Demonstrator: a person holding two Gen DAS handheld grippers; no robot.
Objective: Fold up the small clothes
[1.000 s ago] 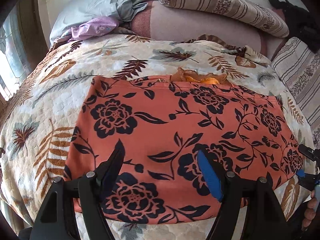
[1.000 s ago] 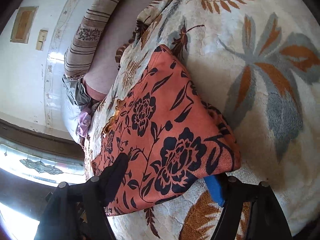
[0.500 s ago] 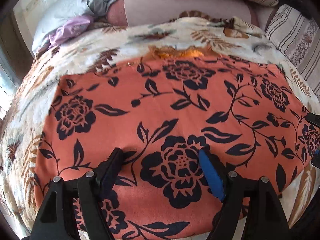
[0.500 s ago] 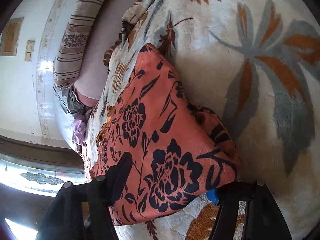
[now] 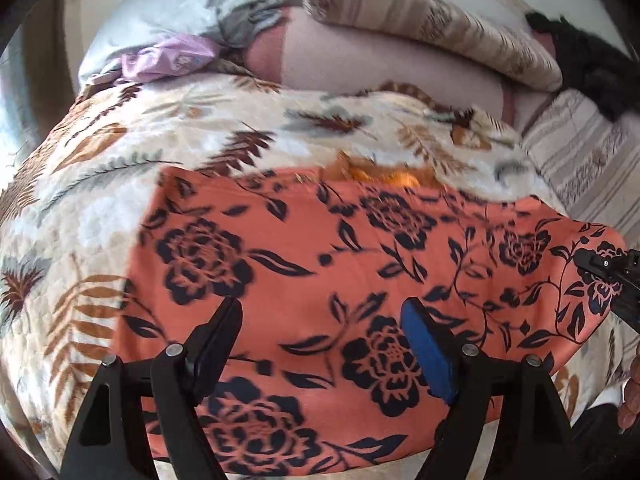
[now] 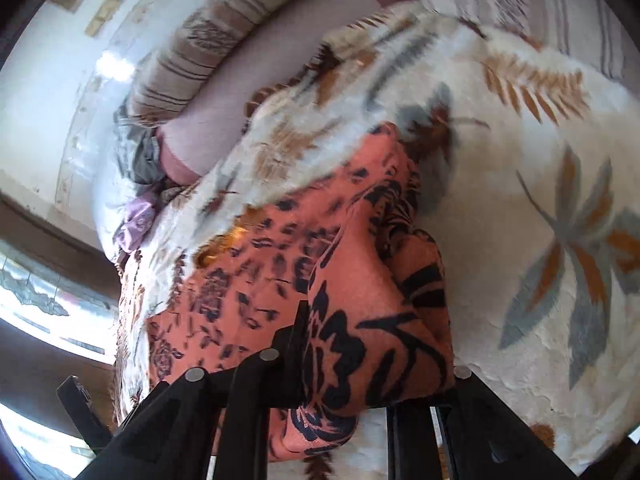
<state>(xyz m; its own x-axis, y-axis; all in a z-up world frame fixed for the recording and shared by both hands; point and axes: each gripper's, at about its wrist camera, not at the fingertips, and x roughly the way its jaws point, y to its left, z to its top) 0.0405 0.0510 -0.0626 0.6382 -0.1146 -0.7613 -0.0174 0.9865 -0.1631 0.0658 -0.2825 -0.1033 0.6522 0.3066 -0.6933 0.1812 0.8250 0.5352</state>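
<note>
Cloth, the orange flowered garment (image 5: 320, 264), lies spread on the leaf-print blanket (image 5: 100, 208); the left gripper (image 5: 324, 344) hangs wide open above it, gripping nothing, while the right gripper (image 6: 360, 364) has just clamped tight on its bunched corner

Bright daylight from window (image 6: 36, 300) at 9 o'clock, glare there; motion blur throughout; fisheye bending, dark corners.

right hand-held gripper (image 6: 372, 364): jaws just closed | orange garment (image 6: 360, 320) corner pinched, lifted
</note>
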